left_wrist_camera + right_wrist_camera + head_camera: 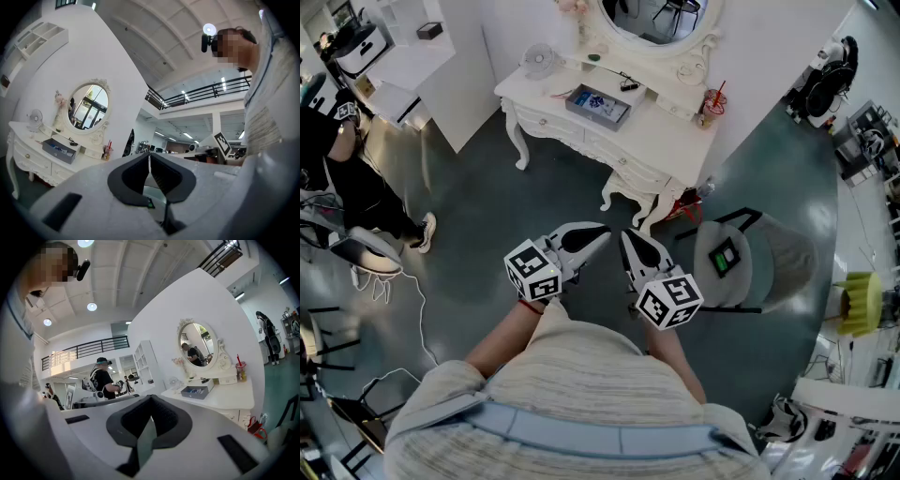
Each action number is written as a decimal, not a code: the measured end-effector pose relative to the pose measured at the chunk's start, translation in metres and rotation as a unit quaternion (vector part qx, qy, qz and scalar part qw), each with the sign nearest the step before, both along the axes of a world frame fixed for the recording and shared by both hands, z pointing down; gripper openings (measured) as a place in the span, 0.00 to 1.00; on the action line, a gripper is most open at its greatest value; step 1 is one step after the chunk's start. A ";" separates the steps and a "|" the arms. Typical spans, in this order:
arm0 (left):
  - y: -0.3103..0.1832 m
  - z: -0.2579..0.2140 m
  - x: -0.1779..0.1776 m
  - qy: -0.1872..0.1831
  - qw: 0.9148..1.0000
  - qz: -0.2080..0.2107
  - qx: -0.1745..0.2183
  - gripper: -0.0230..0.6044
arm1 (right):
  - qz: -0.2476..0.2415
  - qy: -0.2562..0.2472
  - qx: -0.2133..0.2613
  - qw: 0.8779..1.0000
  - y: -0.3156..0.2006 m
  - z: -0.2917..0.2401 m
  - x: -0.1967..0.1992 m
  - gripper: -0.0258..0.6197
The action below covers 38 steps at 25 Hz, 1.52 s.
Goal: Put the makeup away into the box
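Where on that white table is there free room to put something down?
Bare top lies between the box and the cup, along the table's front edge; a smaller patch between fan and box. The ledge under the mirror is crowded.

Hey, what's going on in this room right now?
A person stands back from the white dressing table, holding the left gripper and the right gripper out in front, both with fingers shut and empty. The grey box sits on the table, well ahead of them. No makeup is being handled yet.

Left gripper point(602, 232): white, blk pads point(132, 177)
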<state>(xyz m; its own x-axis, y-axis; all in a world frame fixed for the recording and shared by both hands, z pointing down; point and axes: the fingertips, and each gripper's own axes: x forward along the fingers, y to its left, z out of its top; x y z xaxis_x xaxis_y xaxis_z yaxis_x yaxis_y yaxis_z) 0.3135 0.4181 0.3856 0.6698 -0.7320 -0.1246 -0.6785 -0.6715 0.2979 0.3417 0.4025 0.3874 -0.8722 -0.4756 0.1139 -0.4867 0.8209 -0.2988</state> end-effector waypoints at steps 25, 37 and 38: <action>-0.068 -0.015 -0.180 -0.025 0.999 0.012 0.019 0.06 | 0.029 -0.036 0.008 0.999 -0.082 -0.019 -0.173 0.06; -0.137 -0.001 -0.236 -0.022 0.999 0.037 0.017 0.06 | 0.042 -0.010 0.002 0.999 -0.146 0.005 -0.232 0.06; -0.146 0.001 -0.239 -0.023 0.999 0.039 0.017 0.06 | 0.040 -0.008 0.002 0.999 -0.156 0.007 -0.236 0.06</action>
<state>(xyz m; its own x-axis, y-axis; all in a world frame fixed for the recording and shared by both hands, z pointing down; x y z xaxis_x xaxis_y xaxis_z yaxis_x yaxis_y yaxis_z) 0.0747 0.2723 0.3864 0.7298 -0.6737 -0.1162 -0.6363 -0.7315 0.2448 0.1056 0.2470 0.3941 -0.8327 -0.5448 0.0987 -0.5465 0.7803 -0.3039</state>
